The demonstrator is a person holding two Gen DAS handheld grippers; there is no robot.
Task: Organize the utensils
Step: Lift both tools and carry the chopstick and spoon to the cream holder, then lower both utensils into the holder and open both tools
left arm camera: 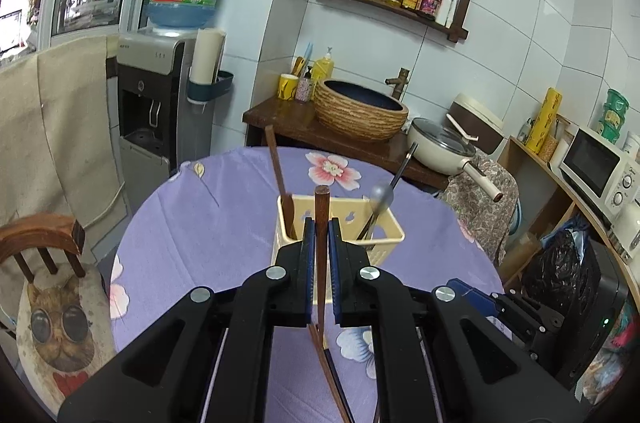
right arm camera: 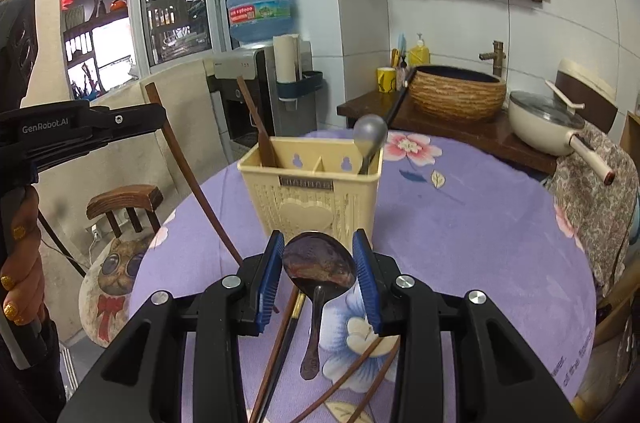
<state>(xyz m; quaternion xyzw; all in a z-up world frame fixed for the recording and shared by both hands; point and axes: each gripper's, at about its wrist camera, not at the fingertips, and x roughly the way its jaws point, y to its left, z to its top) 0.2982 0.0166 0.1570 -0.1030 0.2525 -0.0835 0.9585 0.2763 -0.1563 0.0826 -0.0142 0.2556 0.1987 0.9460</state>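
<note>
A cream utensil holder stands on the purple flowered table; it also shows in the left wrist view. A brown chopstick stands in its left compartment and a grey spoon in its right. My left gripper is shut on a brown chopstick, held upright in front of the holder; in the right wrist view this chopstick slants down from the left gripper. My right gripper is open, its jaws on either side of a dark spoon lying on the table.
Several loose chopsticks lie on the table beside the dark spoon. A wooden chair with a cat cushion stands at the left. A counter with a woven basin and a pan lies behind the table.
</note>
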